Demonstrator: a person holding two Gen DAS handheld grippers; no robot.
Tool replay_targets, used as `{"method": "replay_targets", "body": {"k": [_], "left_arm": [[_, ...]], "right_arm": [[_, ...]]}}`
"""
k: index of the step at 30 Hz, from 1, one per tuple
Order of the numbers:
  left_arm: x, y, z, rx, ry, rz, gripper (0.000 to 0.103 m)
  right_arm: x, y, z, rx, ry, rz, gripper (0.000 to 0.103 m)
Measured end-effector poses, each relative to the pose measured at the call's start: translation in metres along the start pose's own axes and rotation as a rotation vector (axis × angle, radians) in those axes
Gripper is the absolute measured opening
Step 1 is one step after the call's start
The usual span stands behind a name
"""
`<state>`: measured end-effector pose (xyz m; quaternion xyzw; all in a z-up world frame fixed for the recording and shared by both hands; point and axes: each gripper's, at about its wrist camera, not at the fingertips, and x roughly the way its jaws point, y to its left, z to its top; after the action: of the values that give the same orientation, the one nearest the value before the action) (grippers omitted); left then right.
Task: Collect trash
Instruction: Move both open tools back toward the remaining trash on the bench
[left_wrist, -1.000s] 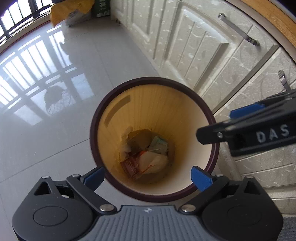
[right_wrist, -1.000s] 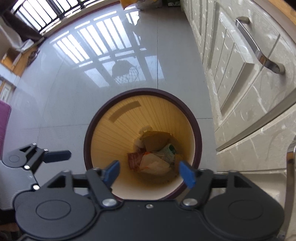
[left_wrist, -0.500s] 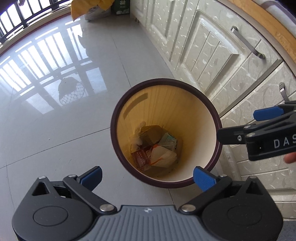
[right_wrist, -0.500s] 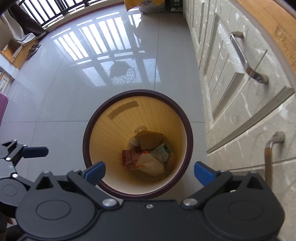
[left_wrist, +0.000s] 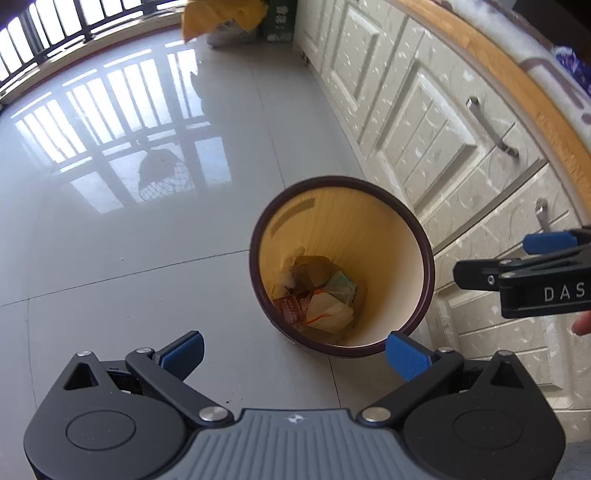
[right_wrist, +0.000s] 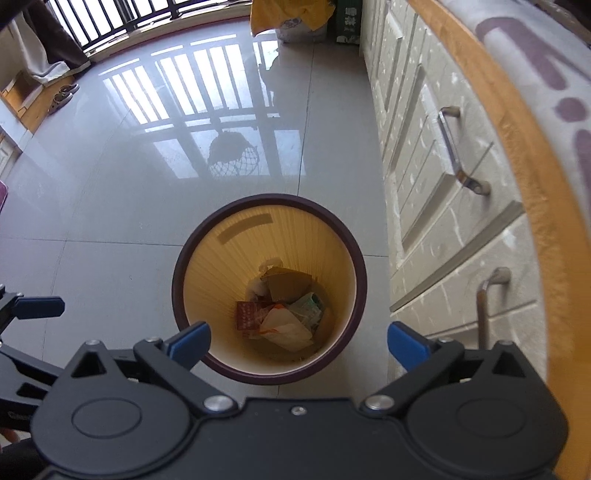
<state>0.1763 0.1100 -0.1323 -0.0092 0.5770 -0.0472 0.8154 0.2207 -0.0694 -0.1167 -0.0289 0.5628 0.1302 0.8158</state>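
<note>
Right wrist view: right gripper (right_wrist: 299, 341) jaws just spread wide, empty; left gripper (left_wrist: 293, 350) spread too; both lifted off waste bin (right_wrist: 345, 254), trash (right_wrist: 282, 312) inside — drop prob. done.

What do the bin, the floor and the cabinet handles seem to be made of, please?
Bin: probably plastic; fine ribbing on its matte yellow inner wall, with a smooth dark maroon rim.
Floor: glossy tile, likely ceramic; it mirrors the window bars and shows grout lines.
Cabinet handles: apparently brushed metal; grey with a dull sheen.

Glossy tiled floor (right_wrist: 110, 206), ribbed plastic bin (right_wrist: 295, 236), crumpled paper trash (right_wrist: 284, 325), metal handles (right_wrist: 458, 155).
</note>
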Motion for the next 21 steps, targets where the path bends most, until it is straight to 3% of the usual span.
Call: {"method": "replay_targets", "body": {"k": [11,21], "left_arm": [[-0.05,0.005,-0.011,-0.073,-0.051,0.069,0.103],[-0.087,0.001,-0.023,-0.101,-0.097,0.086,0.103]], "right_arm": [[-0.04,0.004,-0.016,-0.018,-0.034,-0.023,0.103],[-0.086,0.009,-0.031,-0.014,-0.095,-0.044,0.103]]}}
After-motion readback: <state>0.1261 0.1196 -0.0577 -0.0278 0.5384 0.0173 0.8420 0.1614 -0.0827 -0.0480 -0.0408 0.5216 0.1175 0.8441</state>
